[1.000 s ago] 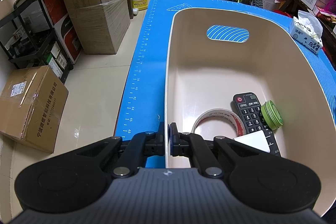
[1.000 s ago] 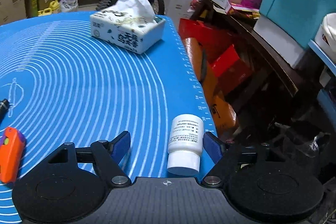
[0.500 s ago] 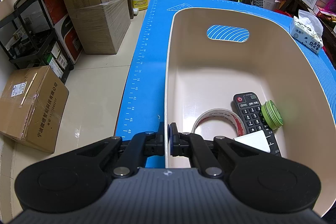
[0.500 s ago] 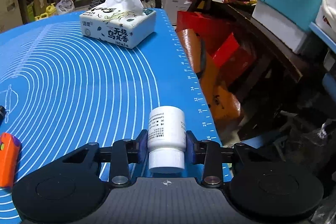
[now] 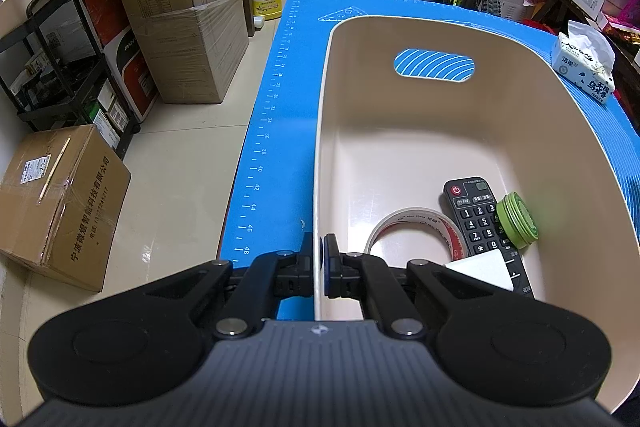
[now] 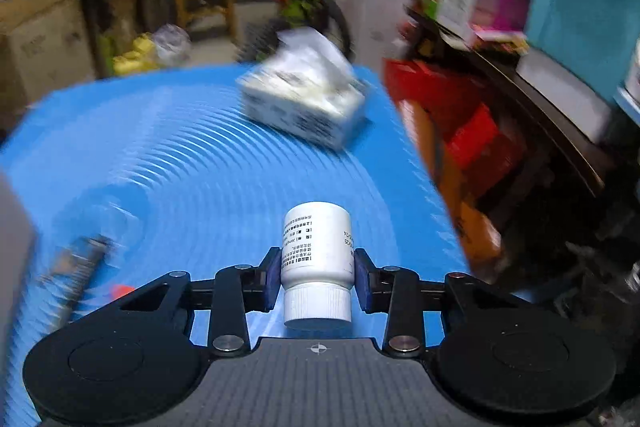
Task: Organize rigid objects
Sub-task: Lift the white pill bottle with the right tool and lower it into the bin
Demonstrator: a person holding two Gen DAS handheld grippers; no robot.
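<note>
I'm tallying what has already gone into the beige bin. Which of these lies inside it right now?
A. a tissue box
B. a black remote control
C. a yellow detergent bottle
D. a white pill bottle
B: the black remote control lies on the floor of the beige bin, beside a tape roll; the white pill bottle is in the right tongs, over the mat.

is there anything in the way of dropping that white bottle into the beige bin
Nothing visible blocks it. The right gripper holds the white bottle, the beige bin is open-topped, and the remote, tape roll and green disc sit at its near end.
</note>
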